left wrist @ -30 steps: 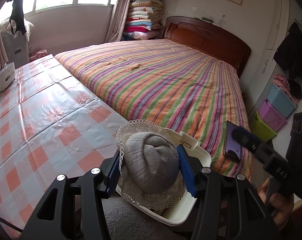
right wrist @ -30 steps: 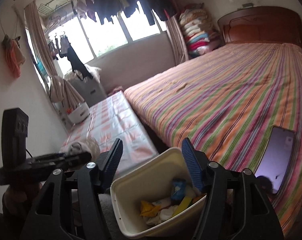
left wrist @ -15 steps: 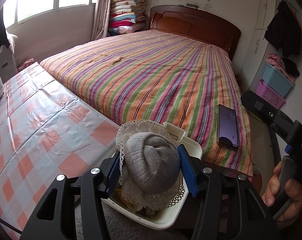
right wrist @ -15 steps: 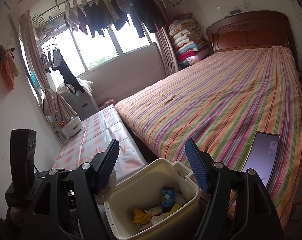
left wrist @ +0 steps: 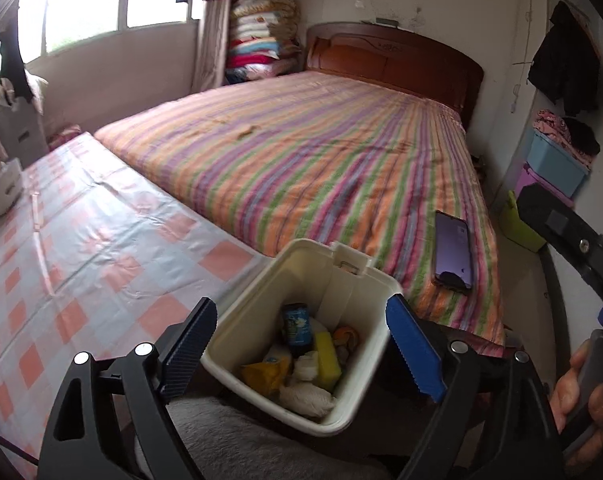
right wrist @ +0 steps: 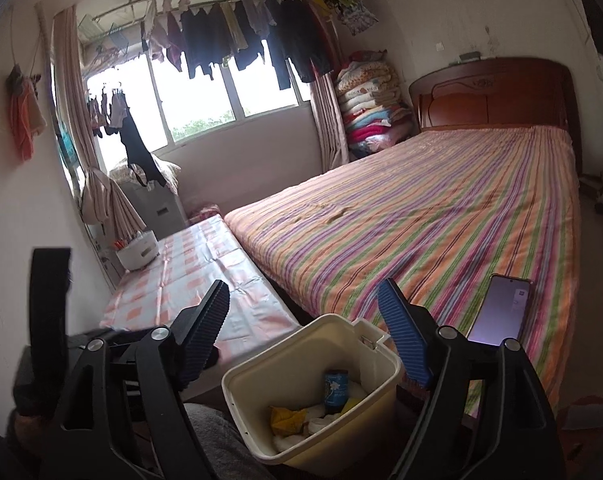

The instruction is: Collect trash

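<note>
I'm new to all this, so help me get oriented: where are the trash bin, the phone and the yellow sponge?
Trash bin (left wrist: 257,280): left wrist view, outer left wall.
Phone (left wrist: 453,248): left wrist view, middle of its screen.
Yellow sponge (left wrist: 327,354): left wrist view, its top face.

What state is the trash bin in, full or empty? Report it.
Partly full. The cream trash bin is open-topped, and a blue can, a yellow sponge and crumpled white paper cover its bottom, well below the rim.

A dark phone (left wrist: 452,249) lies on the striped bed (left wrist: 321,160), beside a checked tablecloth (left wrist: 81,248).
</note>
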`<state>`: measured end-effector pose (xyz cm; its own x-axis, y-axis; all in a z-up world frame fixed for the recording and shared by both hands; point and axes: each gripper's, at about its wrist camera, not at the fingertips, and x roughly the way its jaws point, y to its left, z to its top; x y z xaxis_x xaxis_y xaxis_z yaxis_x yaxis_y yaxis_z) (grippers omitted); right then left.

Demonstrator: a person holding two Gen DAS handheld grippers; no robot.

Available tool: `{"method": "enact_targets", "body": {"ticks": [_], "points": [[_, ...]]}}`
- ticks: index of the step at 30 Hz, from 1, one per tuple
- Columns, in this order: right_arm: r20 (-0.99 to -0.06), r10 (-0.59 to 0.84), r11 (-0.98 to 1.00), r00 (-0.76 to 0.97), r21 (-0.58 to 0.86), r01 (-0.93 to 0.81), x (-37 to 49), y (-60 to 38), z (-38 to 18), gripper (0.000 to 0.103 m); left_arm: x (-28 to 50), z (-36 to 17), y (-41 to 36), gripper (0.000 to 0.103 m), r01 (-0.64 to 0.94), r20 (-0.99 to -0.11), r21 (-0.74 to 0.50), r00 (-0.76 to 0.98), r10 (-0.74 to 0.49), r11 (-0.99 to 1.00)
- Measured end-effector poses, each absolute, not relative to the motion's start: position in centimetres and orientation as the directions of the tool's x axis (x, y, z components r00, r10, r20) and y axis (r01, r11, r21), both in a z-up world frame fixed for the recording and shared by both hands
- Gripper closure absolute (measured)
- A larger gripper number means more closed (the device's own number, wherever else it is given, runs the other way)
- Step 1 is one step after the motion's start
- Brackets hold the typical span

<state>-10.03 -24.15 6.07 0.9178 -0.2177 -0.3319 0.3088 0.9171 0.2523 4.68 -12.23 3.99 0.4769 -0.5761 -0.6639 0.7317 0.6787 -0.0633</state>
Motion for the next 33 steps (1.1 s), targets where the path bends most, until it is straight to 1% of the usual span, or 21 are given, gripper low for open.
{"method": "enact_targets", "body": {"ticks": [2,5,7,8,11,15,18,25,29,33], "points": [[-0.340,-0.229,0.925,0.912,0.217,0.313,-10.1,-22.4,6.0,0.020,4.2,4.6,-10.6,0.018,0.713,-0.646,-0.036,0.519,-0.560,0.701],[-0.360,-0.265,0.925,0.895,0.167,0.341,-10.1,-19.8,5.6,0.012,3.6,5.5,-7.4,0.018,0.667,-0.626,0.004,0.582,-0.518,0.745],[-0.368,-0.280,0.927,0.887,0.137,0.349,-10.0,-18.1,5.2,0.007,3.5,5.9,-5.1,0.017,0.619,-0.612,0.043,0.636,-0.469,0.784],[-0.369,-0.288,0.925,0.884,0.131,0.356,-10.0,-17.5,5.0,0.006,3.4,6.0,-3.6,0.017,0.593,-0.607,0.060,0.661,-0.442,0.803],[-0.394,-0.288,0.922,0.873,0.131,0.364,-9.8,-15.2,4.4,0.006,3.7,6.3,-0.6,0.017,0.520,-0.591,0.083,0.712,-0.378,0.850],[-0.434,-0.293,0.910,0.852,0.147,0.388,-9.2,-13.4,3.8,0.006,3.9,6.7,2.0,0.017,0.460,-0.562,0.075,0.752,-0.343,0.885],[-0.449,-0.289,0.903,0.846,0.164,0.396,-8.9,-12.4,3.8,0.006,3.6,6.9,3.2,0.017,0.453,-0.549,0.060,0.759,-0.350,0.889],[-0.427,-0.286,0.906,0.858,0.172,0.387,-9.5,-11.1,5.4,0.006,2.8,8.3,4.1,0.017,0.451,-0.496,0.056,0.787,-0.367,0.891],[-0.438,-0.278,0.896,0.855,0.202,0.395,-9.6,-12.5,4.7,0.006,2.7,8.3,4.1,0.017,0.447,-0.497,0.058,0.788,-0.362,0.893],[-0.447,-0.283,0.892,0.849,0.202,0.404,-9.3,-13.1,4.2,0.006,2.7,8.1,4.0,0.017,0.452,-0.498,0.066,0.788,-0.363,0.890]]}}
